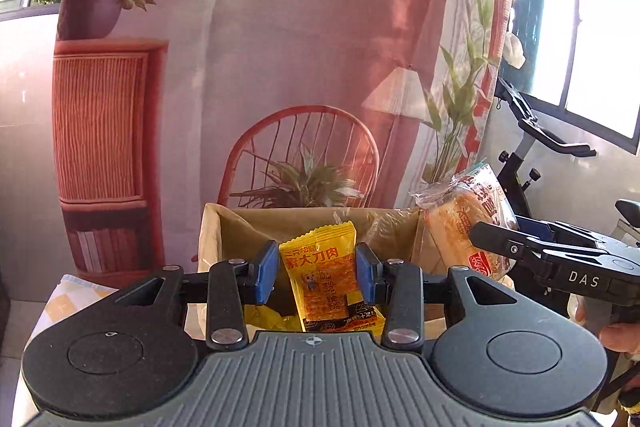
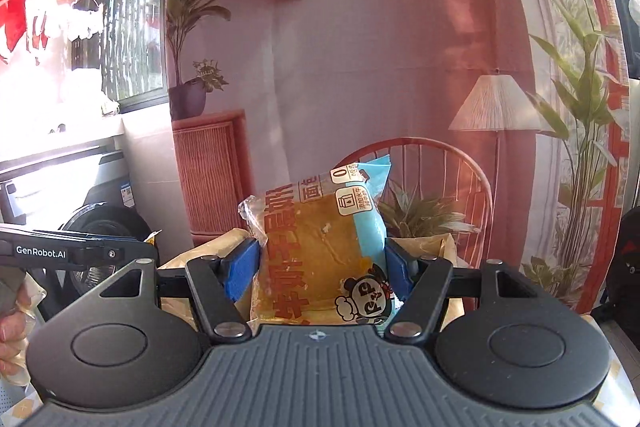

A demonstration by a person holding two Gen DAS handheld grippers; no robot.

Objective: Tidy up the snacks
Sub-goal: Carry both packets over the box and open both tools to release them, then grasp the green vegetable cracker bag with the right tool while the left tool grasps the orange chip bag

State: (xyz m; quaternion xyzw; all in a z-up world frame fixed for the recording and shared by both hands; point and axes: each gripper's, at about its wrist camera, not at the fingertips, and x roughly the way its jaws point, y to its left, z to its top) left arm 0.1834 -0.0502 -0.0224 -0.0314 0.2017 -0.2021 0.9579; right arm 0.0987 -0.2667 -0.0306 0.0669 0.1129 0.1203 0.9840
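My left gripper (image 1: 317, 273) is shut on a small yellow snack packet (image 1: 322, 269) and holds it upright over the open cardboard box (image 1: 248, 227). My right gripper (image 2: 318, 269) is shut on a clear-and-blue bread packet (image 2: 320, 243) with a cartoon chef on it, held upright above the box's rim (image 2: 424, 241). In the left wrist view the bread packet (image 1: 466, 223) and the right gripper show at the right, beside the box. A yellow wrapper (image 1: 266, 319) lies inside the box under the left gripper.
A printed room backdrop (image 1: 280, 47) hangs right behind the box. A checked yellow-and-white cloth (image 1: 76, 297) covers the table. An exercise bike (image 1: 528, 143) stands at the right, windows beyond it. A washing machine (image 2: 100, 223) and hanging clothes are at the left.
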